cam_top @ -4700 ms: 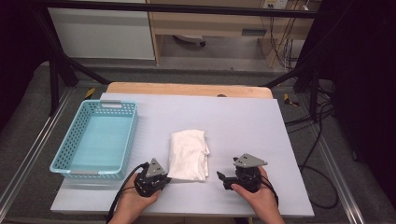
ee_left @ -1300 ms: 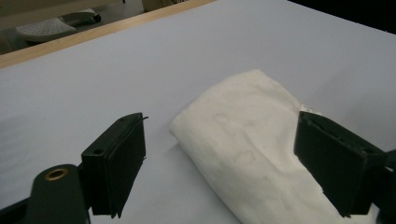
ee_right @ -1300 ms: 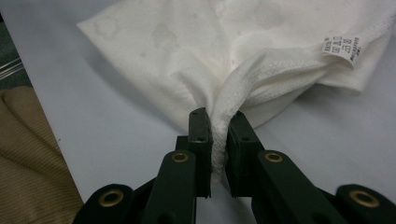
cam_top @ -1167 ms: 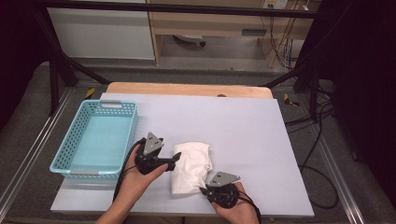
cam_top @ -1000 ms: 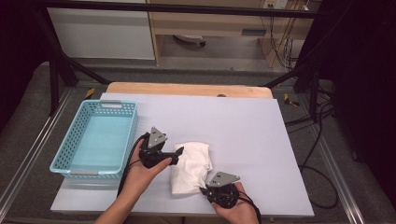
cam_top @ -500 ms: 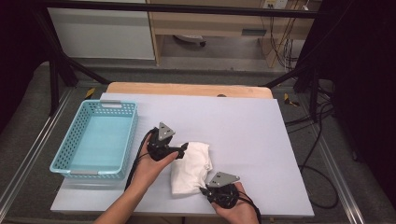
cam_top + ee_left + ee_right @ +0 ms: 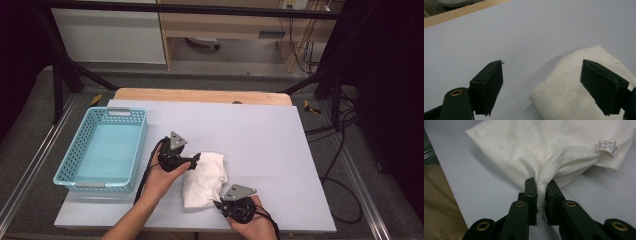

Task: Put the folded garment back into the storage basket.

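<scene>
basket (image 7: 102, 152): sitting at table's left, nothing inside, well apart from the work.
left gripper (image 7: 196, 159): hovering at towel's far left corner, jaws gaping wide, gripping nothing; one jaw is over cloth, the other over bare table.
towel (image 7: 204, 180): white, lying rumpled mid-table toward the near edge, partly folded.
right gripper (image 7: 218, 204): jaws clamping tight on towel's near hem.
progress: one corner pinched, second corner not yet gripped; fold looking unfinished, likely early.
room: table (image 7: 260, 150) offering wide bare surface behind and right of towel; near edge sitting close under the right hand.

High overhead view, two close claw-mounted views, all sharing the towel (image 7: 204, 179).
</scene>
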{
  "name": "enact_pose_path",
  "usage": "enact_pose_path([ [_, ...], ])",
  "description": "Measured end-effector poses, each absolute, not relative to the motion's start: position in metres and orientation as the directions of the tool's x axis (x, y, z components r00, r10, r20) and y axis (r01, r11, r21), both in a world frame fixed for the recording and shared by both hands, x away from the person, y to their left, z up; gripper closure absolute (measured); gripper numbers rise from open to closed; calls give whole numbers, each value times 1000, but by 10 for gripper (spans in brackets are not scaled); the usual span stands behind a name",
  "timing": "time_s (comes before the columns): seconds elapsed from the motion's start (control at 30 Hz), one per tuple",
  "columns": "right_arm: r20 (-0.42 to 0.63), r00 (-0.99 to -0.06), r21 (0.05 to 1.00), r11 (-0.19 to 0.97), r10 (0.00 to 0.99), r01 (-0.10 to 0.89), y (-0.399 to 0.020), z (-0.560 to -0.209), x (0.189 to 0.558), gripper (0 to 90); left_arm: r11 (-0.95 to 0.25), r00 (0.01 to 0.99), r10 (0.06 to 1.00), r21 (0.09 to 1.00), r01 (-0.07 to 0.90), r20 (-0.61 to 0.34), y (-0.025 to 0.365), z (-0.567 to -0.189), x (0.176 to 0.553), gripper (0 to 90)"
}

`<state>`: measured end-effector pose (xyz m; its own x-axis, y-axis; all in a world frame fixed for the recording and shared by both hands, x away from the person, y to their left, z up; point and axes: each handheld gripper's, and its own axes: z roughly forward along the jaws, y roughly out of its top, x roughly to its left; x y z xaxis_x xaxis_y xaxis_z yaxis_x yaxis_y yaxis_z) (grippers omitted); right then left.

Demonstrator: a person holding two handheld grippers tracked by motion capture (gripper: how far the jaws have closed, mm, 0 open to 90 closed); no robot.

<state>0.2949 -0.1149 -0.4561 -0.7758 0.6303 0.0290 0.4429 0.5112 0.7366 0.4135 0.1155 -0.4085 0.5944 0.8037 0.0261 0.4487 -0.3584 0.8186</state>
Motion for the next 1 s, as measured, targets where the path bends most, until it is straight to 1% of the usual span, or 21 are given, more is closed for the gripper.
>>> enact_pose_path([
  [0.57, 24, -775, 737, 512, 632, 440, -115, -456, 294, 822, -348, 577, 817, 804, 482, 8, 115, -418, 420, 194],
  [1.0, 26, -775, 737, 512, 631, 441, -115, -456, 294, 821, -272, 558, 823, 788, 553, -108, 126, -429, 424, 239],
])
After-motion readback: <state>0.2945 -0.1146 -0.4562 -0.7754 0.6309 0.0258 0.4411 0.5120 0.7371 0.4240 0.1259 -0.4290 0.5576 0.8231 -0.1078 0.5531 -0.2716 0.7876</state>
